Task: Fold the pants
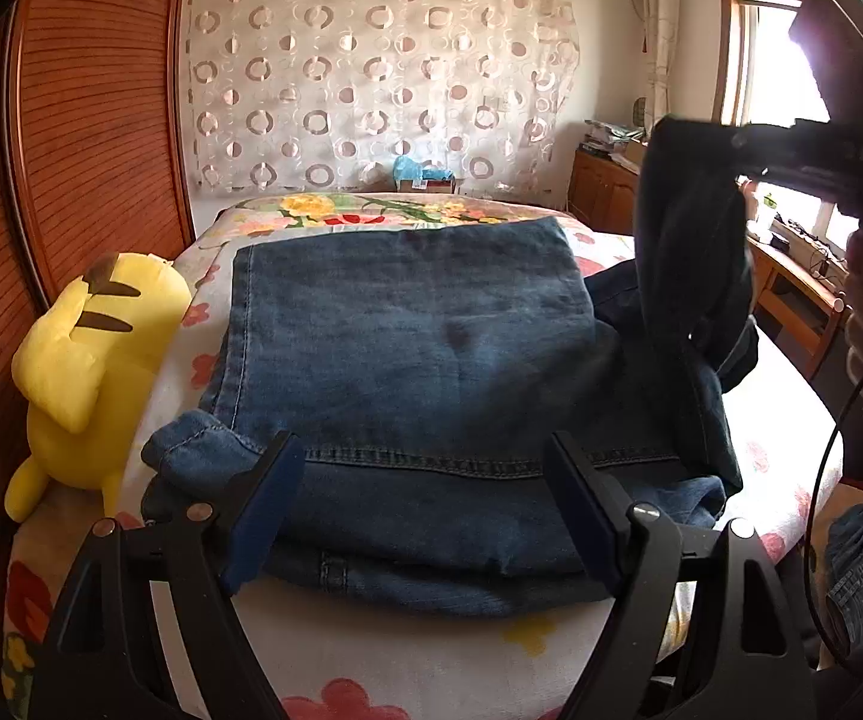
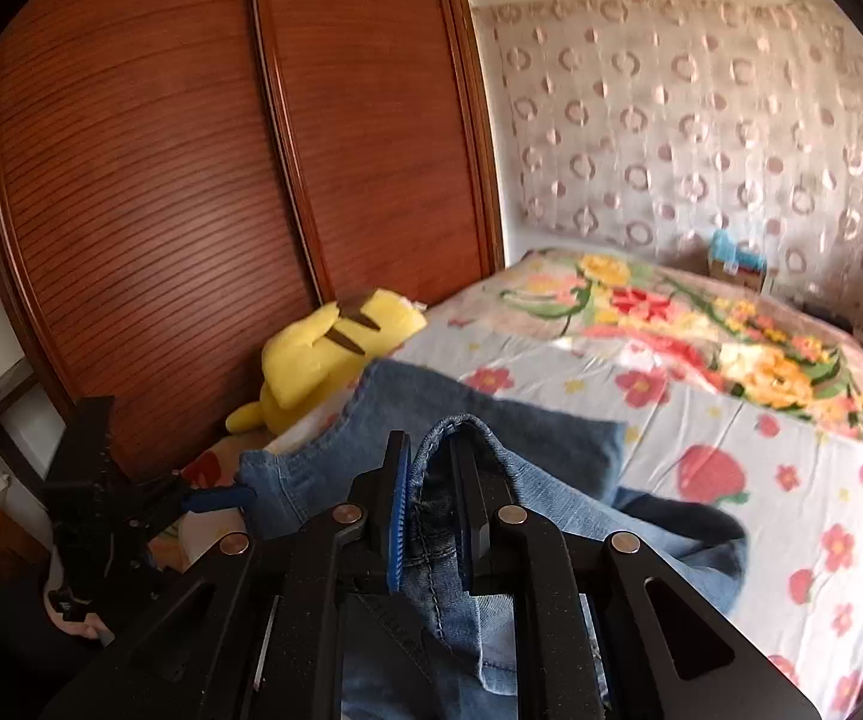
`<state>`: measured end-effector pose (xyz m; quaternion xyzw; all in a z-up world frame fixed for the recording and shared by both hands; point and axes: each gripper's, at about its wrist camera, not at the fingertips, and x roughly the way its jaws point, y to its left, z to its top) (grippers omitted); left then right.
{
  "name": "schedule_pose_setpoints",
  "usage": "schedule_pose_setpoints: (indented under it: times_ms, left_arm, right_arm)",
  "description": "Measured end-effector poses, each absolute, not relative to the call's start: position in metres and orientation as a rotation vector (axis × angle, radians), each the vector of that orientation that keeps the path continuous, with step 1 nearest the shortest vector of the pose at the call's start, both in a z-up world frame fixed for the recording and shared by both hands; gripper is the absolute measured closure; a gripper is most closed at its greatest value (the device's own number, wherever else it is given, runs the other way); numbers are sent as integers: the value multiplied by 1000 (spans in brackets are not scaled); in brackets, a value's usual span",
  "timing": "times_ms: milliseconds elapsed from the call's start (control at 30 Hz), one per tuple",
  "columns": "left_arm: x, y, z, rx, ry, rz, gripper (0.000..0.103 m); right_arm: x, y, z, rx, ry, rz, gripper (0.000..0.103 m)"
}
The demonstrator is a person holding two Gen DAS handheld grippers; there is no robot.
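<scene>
While partly folded, the blue denim pants (image 1: 407,324) lie on the floral-sheeted bed (image 2: 731,420).
Right gripper (image 2: 431,480) pinches a lifted hem; left gripper (image 1: 425,480) spread, empty; final fold remains.

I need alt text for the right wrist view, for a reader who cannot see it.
The right gripper is shut on a fold of blue jeans, lifted over a bed with a floral sheet. A yellow plush toy lies by a wooden wardrobe, and the left gripper shows at lower left.
</scene>
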<state>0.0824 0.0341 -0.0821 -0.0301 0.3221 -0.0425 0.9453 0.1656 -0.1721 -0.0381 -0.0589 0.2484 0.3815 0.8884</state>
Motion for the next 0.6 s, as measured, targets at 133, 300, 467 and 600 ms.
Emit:
schedule_pose_setpoints:
  times_ms: [133, 300, 467, 600]
  left_arm:
    - [83, 36, -83, -64, 659, -86, 21]
    - [83, 35, -86, -59, 665, -90, 21]
    - [84, 30, -87, -55, 668, -97, 21]
    - [89, 25, -85, -45, 668, -111, 21]
  right_arm:
    - [187, -162, -39, -118, 557, 781, 90]
    - [180, -159, -28, -109, 571, 758, 76]
    - [167, -180, -18, -86, 508, 722, 60]
    - [157, -200, -17, -98, 493, 643, 59]
